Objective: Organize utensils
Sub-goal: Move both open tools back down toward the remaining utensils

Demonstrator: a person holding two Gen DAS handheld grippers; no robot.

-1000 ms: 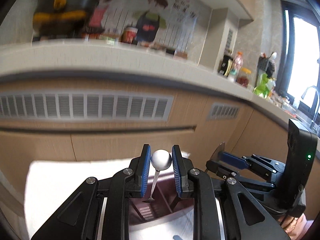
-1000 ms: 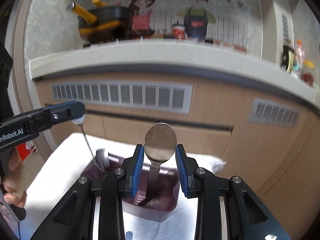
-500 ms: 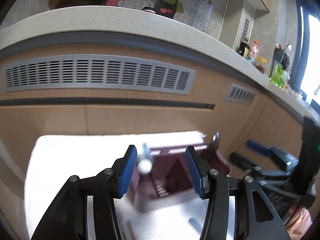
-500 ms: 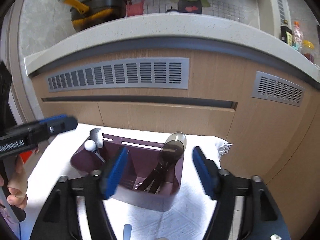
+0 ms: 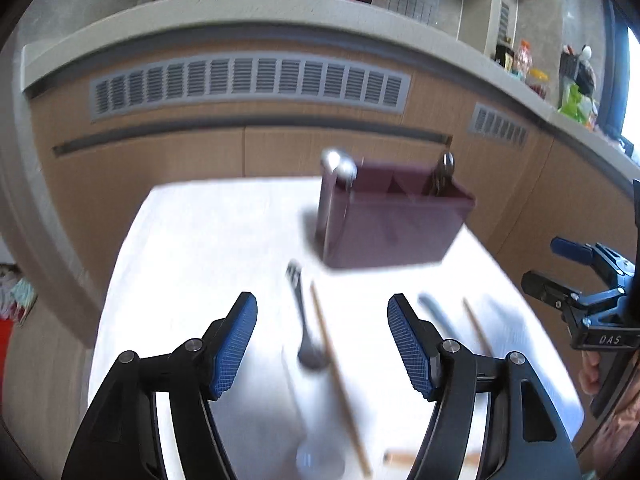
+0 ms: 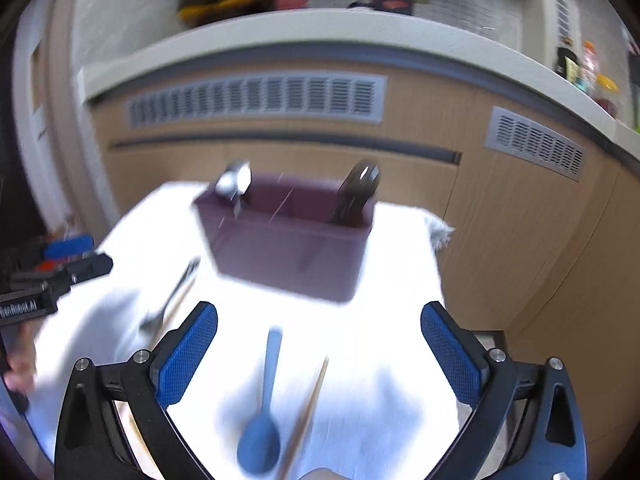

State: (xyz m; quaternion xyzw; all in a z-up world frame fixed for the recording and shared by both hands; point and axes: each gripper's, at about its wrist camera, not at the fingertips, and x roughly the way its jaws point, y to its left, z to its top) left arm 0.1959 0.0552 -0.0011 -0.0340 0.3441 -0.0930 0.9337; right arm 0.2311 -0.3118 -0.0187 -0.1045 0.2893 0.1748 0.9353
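A maroon utensil holder (image 5: 388, 224) (image 6: 288, 240) stands on a white cloth (image 5: 208, 248) (image 6: 392, 292). Silver spoons (image 5: 339, 167) (image 6: 234, 182) stand in its left compartment and dark spoons (image 5: 444, 172) (image 6: 358, 192) in its right. On the cloth lie a metal fork (image 5: 304, 320) (image 6: 170, 300), wooden chopsticks (image 5: 338, 380) (image 6: 308, 412) and a blue spoon (image 6: 264, 412). My left gripper (image 5: 322, 344) is open and empty above the fork and a chopstick. My right gripper (image 6: 318, 356) is open and empty above the blue spoon.
Wooden cabinet fronts with grey vents (image 5: 248, 84) (image 6: 256, 100) rise behind the cloth under a pale counter (image 6: 320, 36). Bottles (image 5: 524, 56) stand on the counter at right. The cloth's frayed right edge (image 6: 438, 232) hangs near the cabinets.
Both grippers let go of their spoons, which now stand in the holder. Both opened wide, drew back and tilted down over the utensils lying on the cloth.
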